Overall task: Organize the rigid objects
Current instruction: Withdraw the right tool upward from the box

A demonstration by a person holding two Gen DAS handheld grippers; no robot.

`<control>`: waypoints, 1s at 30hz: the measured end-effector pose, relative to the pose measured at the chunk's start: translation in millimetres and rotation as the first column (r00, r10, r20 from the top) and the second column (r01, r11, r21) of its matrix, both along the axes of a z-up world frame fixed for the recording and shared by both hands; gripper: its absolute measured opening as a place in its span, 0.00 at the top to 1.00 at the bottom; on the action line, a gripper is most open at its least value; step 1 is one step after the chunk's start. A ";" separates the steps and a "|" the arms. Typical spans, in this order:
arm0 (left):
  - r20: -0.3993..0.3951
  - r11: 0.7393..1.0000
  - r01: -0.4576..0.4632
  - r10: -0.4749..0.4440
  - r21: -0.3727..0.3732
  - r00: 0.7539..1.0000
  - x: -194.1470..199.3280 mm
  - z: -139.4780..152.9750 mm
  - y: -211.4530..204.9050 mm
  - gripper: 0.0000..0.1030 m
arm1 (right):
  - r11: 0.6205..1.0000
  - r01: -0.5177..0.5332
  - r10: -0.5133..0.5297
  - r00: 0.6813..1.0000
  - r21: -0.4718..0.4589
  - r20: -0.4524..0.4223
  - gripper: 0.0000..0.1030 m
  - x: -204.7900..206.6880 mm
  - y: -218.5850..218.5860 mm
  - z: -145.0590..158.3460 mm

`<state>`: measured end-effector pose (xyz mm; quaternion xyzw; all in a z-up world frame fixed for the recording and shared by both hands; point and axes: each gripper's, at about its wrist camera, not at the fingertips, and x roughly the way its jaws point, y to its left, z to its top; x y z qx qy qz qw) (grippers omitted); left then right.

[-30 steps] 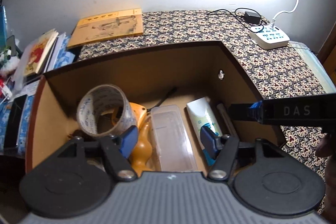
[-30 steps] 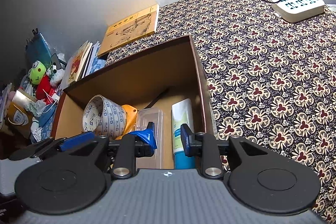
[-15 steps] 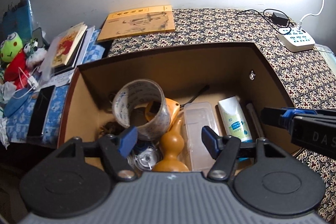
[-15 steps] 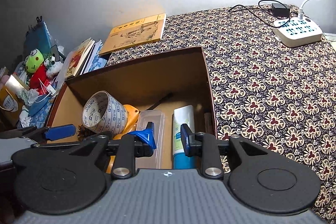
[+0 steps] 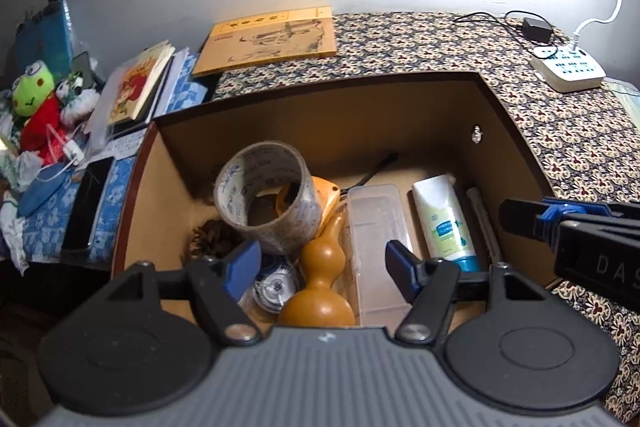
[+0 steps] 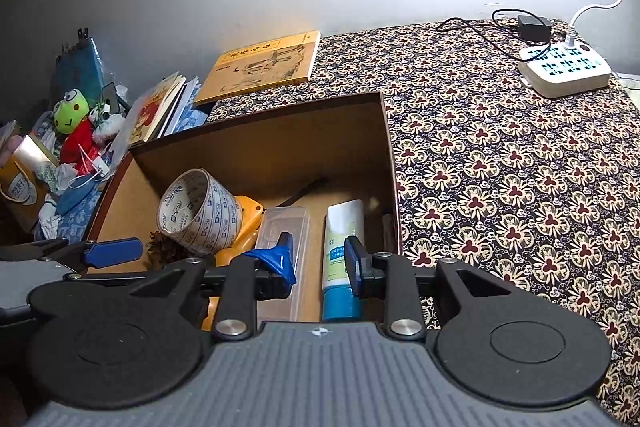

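Both tongs, left (image 5: 320, 265) and right (image 6: 318, 263), hover apart and empty over the box (image 5: 504, 115), apparently choosing; next, pick one item.

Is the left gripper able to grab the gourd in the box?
Probably yes. The left gripper is open above the box, right over the gourd, whose top looks uncovered. The tape roll sits close beside it and might get bumped.

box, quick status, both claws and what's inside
Left claw open, empty. Right claw open, empty. Box holds tape roll, gourd, clear case, tube. Nothing blocking.
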<state>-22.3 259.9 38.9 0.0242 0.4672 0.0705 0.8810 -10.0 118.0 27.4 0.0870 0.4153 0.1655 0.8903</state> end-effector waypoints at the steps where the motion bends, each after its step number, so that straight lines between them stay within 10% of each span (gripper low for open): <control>1: -0.005 1.000 -0.012 0.012 0.007 1.000 -1.1 0.2 -0.1 0.34 | 1.000 -0.009 0.009 1.000 0.006 -0.001 0.90 -0.1 0.3 0.0; 30: -0.099 0.988 -0.125 0.134 0.088 0.986 -0.1 -14.9 6.5 0.30 | 0.994 -0.094 0.092 0.995 -0.063 -0.034 0.87 4.0 23.8 -15.6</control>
